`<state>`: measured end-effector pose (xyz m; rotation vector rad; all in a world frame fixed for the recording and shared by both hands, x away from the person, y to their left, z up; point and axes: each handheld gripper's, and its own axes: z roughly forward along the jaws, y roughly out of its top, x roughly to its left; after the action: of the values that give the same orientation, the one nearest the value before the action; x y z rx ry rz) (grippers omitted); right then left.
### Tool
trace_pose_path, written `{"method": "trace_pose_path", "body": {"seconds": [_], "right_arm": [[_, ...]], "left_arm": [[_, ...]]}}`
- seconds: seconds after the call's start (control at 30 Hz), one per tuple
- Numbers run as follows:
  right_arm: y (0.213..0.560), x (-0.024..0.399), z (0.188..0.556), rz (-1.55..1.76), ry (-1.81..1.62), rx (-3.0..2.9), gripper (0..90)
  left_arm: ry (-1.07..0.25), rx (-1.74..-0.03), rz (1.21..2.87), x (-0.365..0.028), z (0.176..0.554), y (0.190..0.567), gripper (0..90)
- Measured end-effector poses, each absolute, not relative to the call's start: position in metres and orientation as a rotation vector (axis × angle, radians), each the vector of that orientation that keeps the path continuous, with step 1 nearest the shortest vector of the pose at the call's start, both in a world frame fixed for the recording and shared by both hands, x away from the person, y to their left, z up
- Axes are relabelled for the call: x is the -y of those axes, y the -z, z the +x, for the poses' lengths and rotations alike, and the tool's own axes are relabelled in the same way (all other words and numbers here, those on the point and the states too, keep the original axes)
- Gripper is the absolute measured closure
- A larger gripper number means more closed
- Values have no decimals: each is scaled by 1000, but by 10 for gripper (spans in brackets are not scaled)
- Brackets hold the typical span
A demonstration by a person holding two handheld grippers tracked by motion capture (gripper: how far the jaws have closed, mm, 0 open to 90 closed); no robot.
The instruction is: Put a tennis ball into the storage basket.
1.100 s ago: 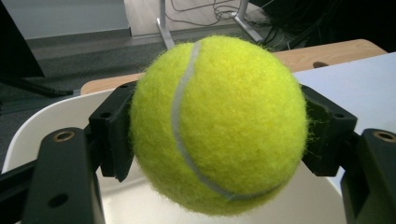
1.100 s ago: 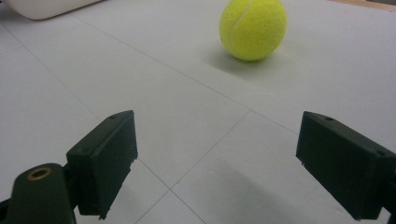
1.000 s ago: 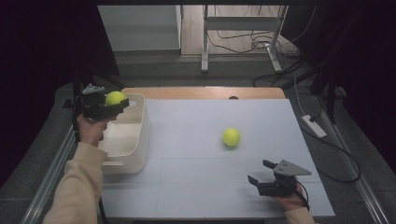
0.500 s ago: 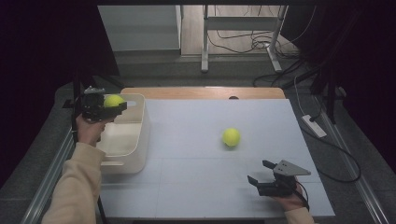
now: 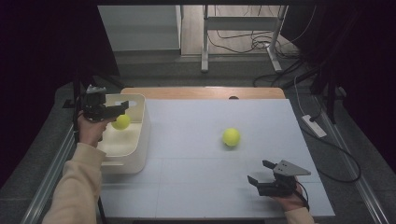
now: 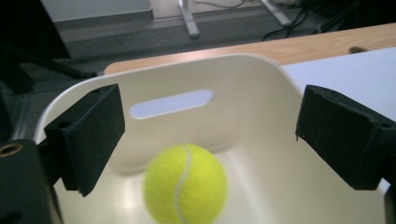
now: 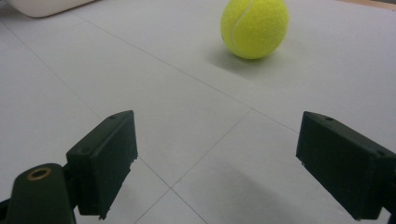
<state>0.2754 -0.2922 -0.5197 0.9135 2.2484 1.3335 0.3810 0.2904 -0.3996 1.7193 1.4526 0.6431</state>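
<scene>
My left gripper hangs open over the white bin at the table's left. A yellow tennis ball is just under its jaws, inside the bin, blurred in the left gripper view and free of both fingers. A second tennis ball rests on the white table top, mid-right. My right gripper sits open near the front right edge, low over the surface, with that ball some way ahead of its jaws and nothing between them.
The bin's wall has a slot handle. A wooden table edge runs along the back. A white power strip and cables lie on the floor to the right. Table legs stand beyond the table.
The left gripper held the ball shut over the bin; its jaws have since opened and the ball has dropped down into the bin. The right gripper has stayed still.
</scene>
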Motion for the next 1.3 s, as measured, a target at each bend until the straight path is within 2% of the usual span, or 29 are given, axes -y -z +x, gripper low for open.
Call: {"method": "trace_pose_path", "body": {"seconds": [0.3,0.73,1.3], "right_arm": [[519,292,277,921,-1346,-2241,124],[519,290,283,931,-1368,-2237,124],[514,288,279,896,-1390,-2225,125]], "left_arm": [[-515,-1279,1694,-272,366,391,88],[-457,-1132,1700,-256,344,384,78],[-459,-1003,1738,-219,326,378,77]]}}
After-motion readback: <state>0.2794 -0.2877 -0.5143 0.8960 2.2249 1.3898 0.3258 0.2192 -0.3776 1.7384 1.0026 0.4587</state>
